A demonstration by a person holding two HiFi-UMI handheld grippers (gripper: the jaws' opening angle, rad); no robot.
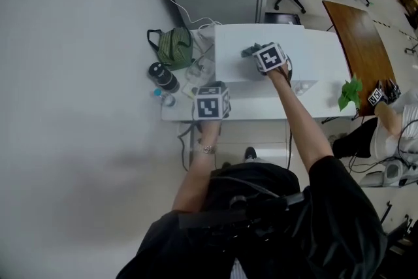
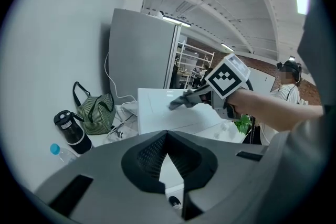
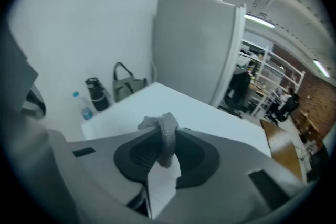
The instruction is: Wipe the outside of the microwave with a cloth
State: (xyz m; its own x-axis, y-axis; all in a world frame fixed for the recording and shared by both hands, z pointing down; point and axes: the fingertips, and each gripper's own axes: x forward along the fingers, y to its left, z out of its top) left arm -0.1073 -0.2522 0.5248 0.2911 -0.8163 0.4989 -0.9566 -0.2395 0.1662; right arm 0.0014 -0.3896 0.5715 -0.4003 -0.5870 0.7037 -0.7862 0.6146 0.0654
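Cloth (image 3: 158,123) clamped in my right hand-held gripper (image 3: 166,138) is over the microwave (image 1: 313,52) top, 9 o'clock side; left hand-held gripper (image 2: 167,136) closed, empty, at its 7 o'clock; looks like top-wipe step, next press down, sweep toward 3 o'clock.

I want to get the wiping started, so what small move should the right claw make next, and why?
Probably lower the right claw until the crumpled grey cloth pinched in it presses on the flat top of the white box-shaped microwave, then sweep across. The cloth sits over that top, but contact cannot be confirmed.
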